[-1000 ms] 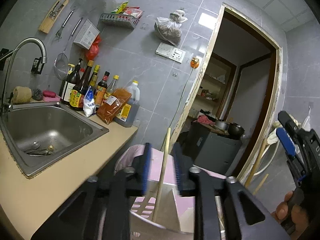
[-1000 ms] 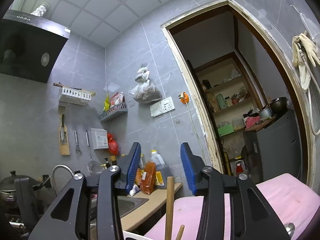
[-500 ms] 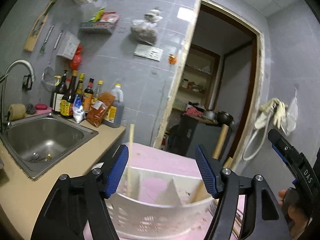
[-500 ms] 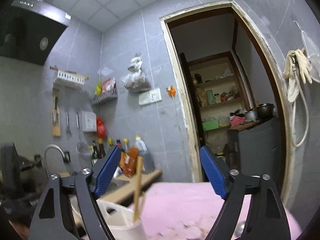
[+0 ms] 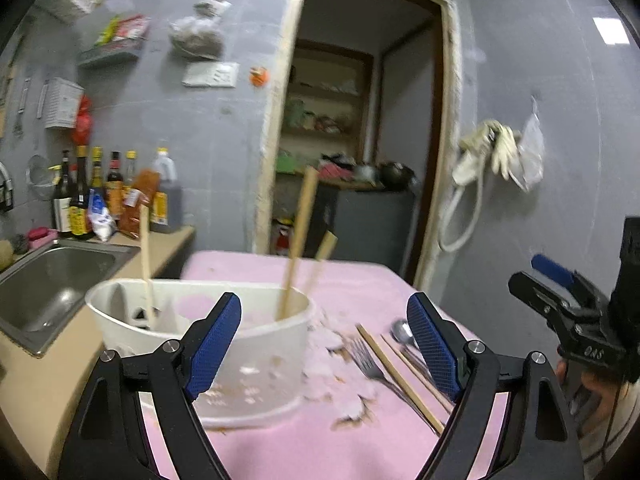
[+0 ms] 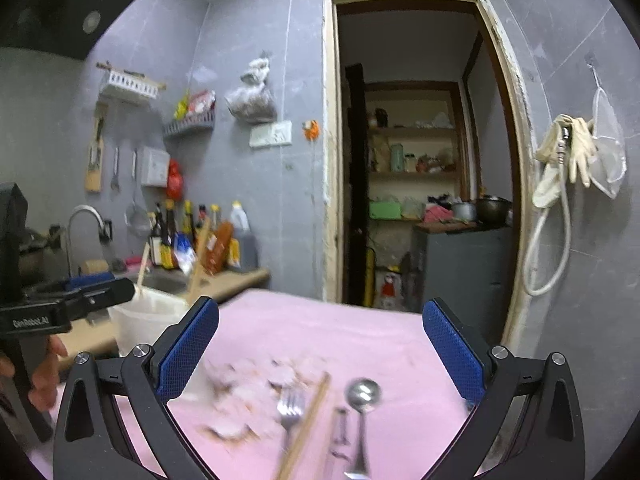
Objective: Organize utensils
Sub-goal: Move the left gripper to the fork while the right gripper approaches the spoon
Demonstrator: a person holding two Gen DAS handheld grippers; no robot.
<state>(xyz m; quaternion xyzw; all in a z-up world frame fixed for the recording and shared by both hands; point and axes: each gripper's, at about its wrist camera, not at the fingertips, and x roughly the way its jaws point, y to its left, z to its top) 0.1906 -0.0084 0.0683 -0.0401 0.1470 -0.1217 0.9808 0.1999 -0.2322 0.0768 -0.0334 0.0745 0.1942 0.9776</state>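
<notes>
White perforated plastic forms the utensil caddy (image 5: 224,364), which stands at about nine o'clock on the pink-covered table (image 5: 360,284), just beside the stainless steel sink (image 5: 48,280). Its compartments hold utensils upright: one pale wooden chopstick (image 5: 145,264) in the left cell, and two more wooden chopsticks (image 5: 298,240) leaning toward one o'clock in the right cell, probably because the open cell leaves them free to tilt.

At about three o'clock of the caddy, flat on the cloth and well apart from its wall, lie the unsorted items: a steel fork (image 5: 370,360), a loose pair of wooden chopsticks (image 5: 400,372) and a round-bowled steel spoon (image 5: 402,330). They lie roughly parallel, handles toward the person, which should suit a pinch from this side.

The left gripper (image 5: 324,348) is opening, its blue pads spread wide with nothing pinched; the caddy's right half is seen between them but untouched. The right gripper (image 6: 320,356), at the far right, is likewise opening and empty, hovering above the fork and spoon.

Compared with a second ago, both tools have drawn back from the caddy: then the jaws stood narrow around chopsticks over the cells; now those sticks stand released inside, and the table's remaining utensils have come into view.
</notes>
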